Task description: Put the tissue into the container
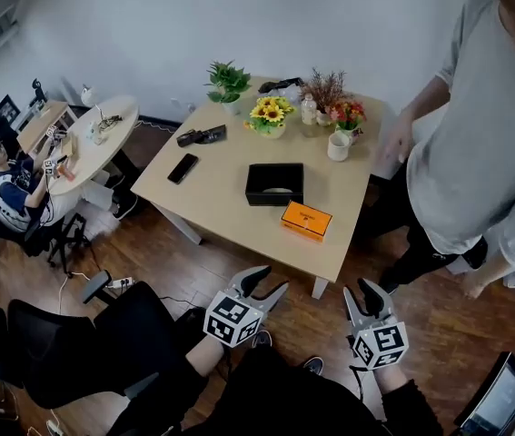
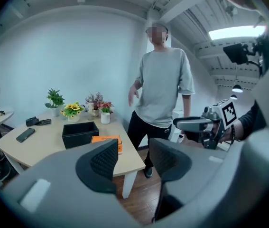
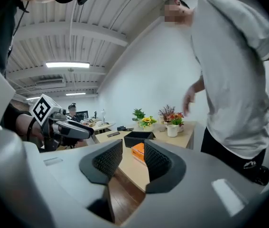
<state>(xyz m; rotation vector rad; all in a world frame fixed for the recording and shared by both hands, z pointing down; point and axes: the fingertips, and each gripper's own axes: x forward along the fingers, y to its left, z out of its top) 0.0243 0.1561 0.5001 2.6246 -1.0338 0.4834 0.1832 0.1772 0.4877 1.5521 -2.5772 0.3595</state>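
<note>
On the wooden table (image 1: 230, 207) stands the black container (image 1: 274, 183), and a pale thing, perhaps the tissue (image 1: 277, 190), lies inside it. An orange box (image 1: 306, 220) lies just in front of it. Both grippers hover off the table's near edge, above the floor. My left gripper (image 1: 271, 280) is open with nothing between its jaws, and in the left gripper view the container (image 2: 79, 133) is seen beyond its jaws (image 2: 133, 156). My right gripper (image 1: 366, 293) is also open and holds nothing. It points toward the container (image 3: 136, 137) and the orange box (image 3: 138, 151).
A person in a grey shirt (image 1: 475, 125) stands at the table's right side. Potted flowers (image 1: 271, 114), a white mug (image 1: 339, 145), a phone (image 1: 183, 167) and a black device (image 1: 203, 135) sit on the far half. A black office chair (image 1: 66, 343) is at my left.
</note>
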